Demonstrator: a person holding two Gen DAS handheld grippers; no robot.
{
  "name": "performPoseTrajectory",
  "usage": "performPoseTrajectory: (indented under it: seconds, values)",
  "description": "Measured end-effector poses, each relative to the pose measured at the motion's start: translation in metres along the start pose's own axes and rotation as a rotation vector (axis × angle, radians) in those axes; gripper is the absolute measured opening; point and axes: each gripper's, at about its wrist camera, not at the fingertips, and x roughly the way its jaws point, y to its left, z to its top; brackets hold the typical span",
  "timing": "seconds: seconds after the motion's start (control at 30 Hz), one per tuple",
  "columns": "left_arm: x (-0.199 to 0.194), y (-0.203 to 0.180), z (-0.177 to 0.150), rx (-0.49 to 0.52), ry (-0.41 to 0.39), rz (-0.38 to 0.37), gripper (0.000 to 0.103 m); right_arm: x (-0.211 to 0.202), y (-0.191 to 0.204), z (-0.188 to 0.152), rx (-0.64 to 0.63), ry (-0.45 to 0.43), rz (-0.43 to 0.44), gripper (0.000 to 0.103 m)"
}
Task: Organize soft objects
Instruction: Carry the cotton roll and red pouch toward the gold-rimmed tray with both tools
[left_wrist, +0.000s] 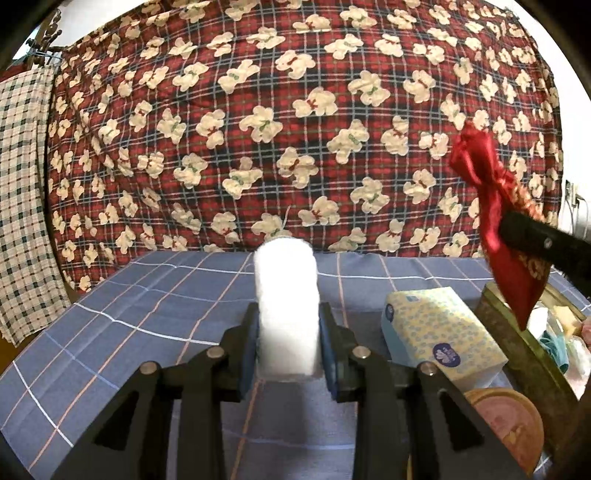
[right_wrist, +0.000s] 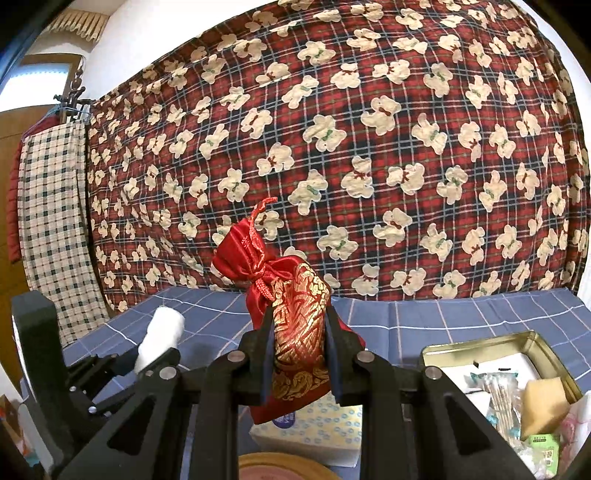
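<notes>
Half tissue pack (right_wrist: 306, 428) behind red pouch (right_wrist: 291, 317), R gripper (right_wrist: 300, 354).

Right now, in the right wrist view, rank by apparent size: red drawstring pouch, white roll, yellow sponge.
1. Red drawstring pouch, largest, though it sits nearest the camera.
2. White roll and yellow sponge look alike; unranked.

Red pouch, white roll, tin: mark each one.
red pouch (right_wrist: 291, 325): right wrist view, gold-patterned body between the fingers.
white roll (left_wrist: 287, 306): left wrist view, middle of its side.
tin (right_wrist: 476, 341): right wrist view, far rim.
</notes>
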Motion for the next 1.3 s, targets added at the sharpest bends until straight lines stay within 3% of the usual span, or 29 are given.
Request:
performPoseTrajectory:
  seconds: [0.57, 0.8, 1.3]
  values:
    - [-0.007, -0.003, -0.001, 0.016, -0.037, -0.037, 0.029, -0.016, -0.007, -0.015, -0.020, -0.111, -0.064, 0.026]
    - [-0.008, -0.004, 0.000, 0.020, -0.047, -0.048, 0.029, -0.013, -0.014, -0.019, -0.010, -0.103, -0.129, 0.026]
    - [-0.020, -0.008, 0.000, 0.021, -0.108, -0.086, 0.029, -0.031, -0.009, -0.026, -0.046, -0.156, -0.138, 0.026]
